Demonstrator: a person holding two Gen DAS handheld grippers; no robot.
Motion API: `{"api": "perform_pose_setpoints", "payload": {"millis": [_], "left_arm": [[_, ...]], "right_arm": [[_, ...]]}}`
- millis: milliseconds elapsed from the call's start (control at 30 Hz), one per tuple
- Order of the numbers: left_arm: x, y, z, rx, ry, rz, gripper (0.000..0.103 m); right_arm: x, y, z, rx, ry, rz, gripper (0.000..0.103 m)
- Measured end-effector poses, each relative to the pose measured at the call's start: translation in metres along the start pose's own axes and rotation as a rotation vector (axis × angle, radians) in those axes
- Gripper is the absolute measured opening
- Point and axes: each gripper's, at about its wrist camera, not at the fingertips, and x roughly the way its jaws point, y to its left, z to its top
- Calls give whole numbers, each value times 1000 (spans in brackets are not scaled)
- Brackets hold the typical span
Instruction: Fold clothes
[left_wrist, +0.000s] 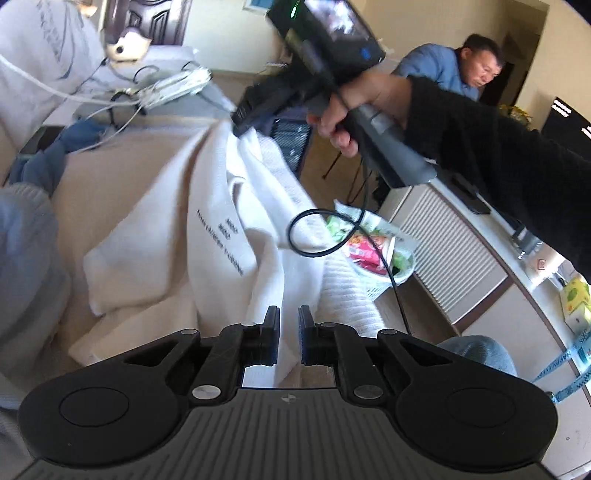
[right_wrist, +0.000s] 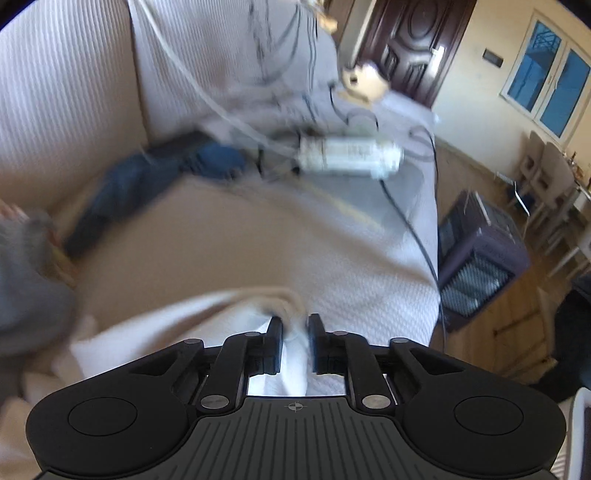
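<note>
Across the beige sofa (left_wrist: 122, 192) we lift the white garment (left_wrist: 221, 221), both grippers' jaws pinching it; wooden floor (right_wrist: 517, 332) lower right, dark door (right_wrist: 406, 40) upper right.

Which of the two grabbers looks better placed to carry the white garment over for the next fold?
Probably the right gripper: seen from the left wrist, it holds the white garment up by its far top end, cloth draped below it. The left gripper pinches a lower fold close to the beige sofa, so it suits anchoring.
</note>
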Motion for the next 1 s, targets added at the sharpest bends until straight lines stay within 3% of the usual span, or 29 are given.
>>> {"api": "perform_pose_setpoints", "payload": {"millis": [67,167,233,433,533,667,800,900,1000], "left_arm": [[2,8,-1,-9,15,28,10],[3,22,-2,-31,41,68,19],[4,32,0,-39,50,105,39],[7,55,30,-14,12,262,61],[12,61,52,-16,-13,284,62],[20,56,69,-6,-12,288,62],[14,47,61,18,-3,287,69],[12,50,49,12,25,307,69],[9,57,39,-14,49,326,69]], "right_arm": [[17,5,-8,-50,32,-47,28],[12,1,-27,-75,59,-38,29],[-1,-9,-38,-46,61,-11,30],[-52,-35,-71,105,155,198,31],[-60,-29,-86,161,217,299,31],[-49,-13,-84,180,207,321,31],[-23,2,-74,203,240,360,31],[-3,19,-68,146,282,337,31],[5,22,-69,179,331,365,30]]}}
